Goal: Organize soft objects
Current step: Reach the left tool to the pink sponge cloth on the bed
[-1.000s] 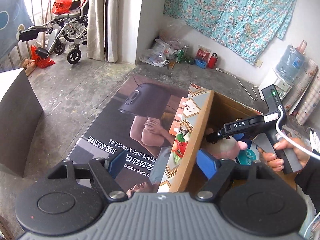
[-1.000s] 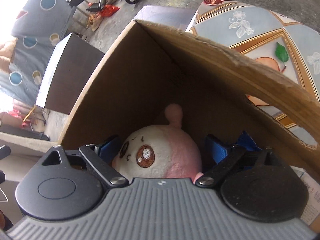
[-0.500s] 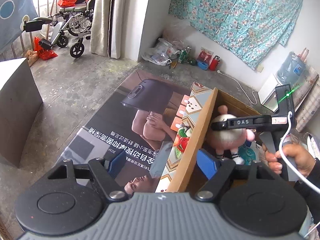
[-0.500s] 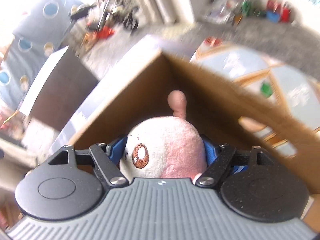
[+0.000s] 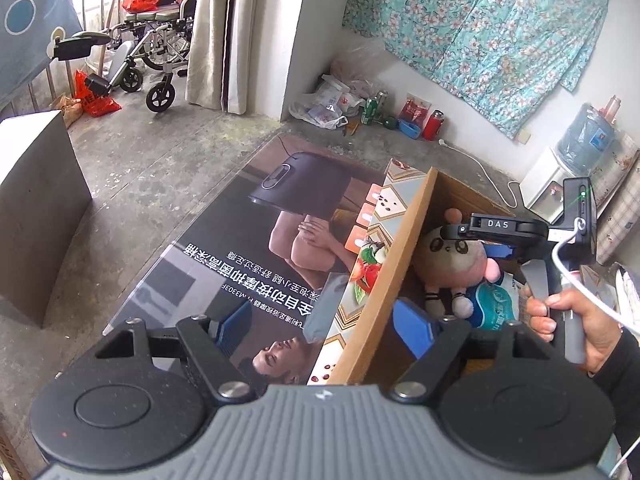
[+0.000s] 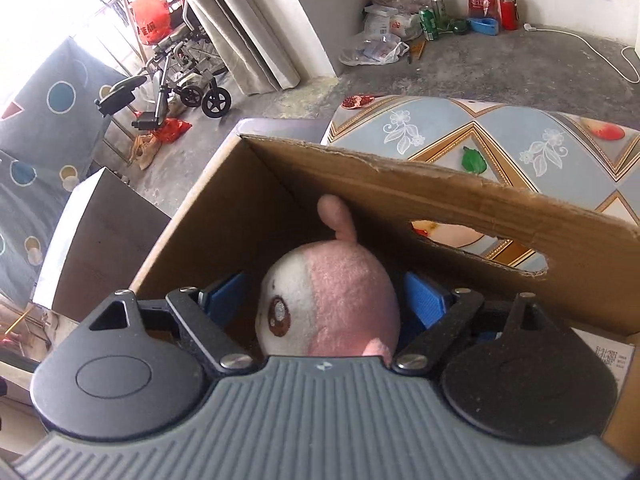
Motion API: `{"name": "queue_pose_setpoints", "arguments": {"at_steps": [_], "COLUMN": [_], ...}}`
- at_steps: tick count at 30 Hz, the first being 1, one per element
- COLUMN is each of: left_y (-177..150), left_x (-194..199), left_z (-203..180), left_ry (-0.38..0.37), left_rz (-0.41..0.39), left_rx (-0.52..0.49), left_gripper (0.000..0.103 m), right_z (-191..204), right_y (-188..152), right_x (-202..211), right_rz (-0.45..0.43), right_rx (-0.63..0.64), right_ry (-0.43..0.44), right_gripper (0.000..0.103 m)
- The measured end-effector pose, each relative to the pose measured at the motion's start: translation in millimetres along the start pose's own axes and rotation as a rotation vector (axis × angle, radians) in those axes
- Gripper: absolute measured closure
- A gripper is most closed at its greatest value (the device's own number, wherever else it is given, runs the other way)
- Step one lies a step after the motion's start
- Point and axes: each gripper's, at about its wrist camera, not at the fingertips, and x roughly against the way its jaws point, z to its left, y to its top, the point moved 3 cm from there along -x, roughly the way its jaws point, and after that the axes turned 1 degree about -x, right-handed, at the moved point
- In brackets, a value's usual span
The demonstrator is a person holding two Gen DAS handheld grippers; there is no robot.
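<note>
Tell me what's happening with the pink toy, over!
Right claw opening, pink plush toy between its pads, inside cardboard box. Left claw open, empty, at box wall. Nothing in the way.

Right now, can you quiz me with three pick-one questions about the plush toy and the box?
1. Where is the plush toy?
A. on a chair
B. inside the cardboard box
C. flat on the bare floor

2. What colours is the toy's head?
A. pink and white
B. green and black
C. all blue

3. How is the top of the box?
A. taped shut
B. open
C. covered by a blanket

Answers:
1 B, the brown box walls stand around the toy.
2 A, one part is pink and the face part is white.
3 B, nothing covers it, so the toy shows from above.
</note>
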Motion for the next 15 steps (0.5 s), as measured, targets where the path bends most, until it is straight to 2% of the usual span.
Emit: {"name": "queue_pose_setpoints", "arguments": {"at_steps": [4,9,12,15], "left_y": [0.5,-4.8,-13.2,-23.9], "left_x": [8.6,11.5,8.7,4.8], "left_z": [-20.8,-69.1,-107.5,-148.9], "left_ry": [-0.015,-0.079,-0.121,-0.171], "left_rz": [-0.028,-0.041,-0.037,-0.024], "left_rx": [-0.048,-0.143,-0.23,-0.306], "left_gripper": [0.024,0.02,0.02,0.018], "right_z": [6.6,0.0,-16.4,-43.9], "right_y": [-0.6,-15.2,-32.9,-52.9], "right_x": [46.7,135.0,186.8,232.6], "right_rz": [-0.046,-0.135,-0.174,-0.195], "right_rx": [-0.006,-0.015,-0.002,0.003], "right_ry": [0.052,0.143,0.128,0.072], "right_gripper": [0.015,0.012,0.011,0.011]}}
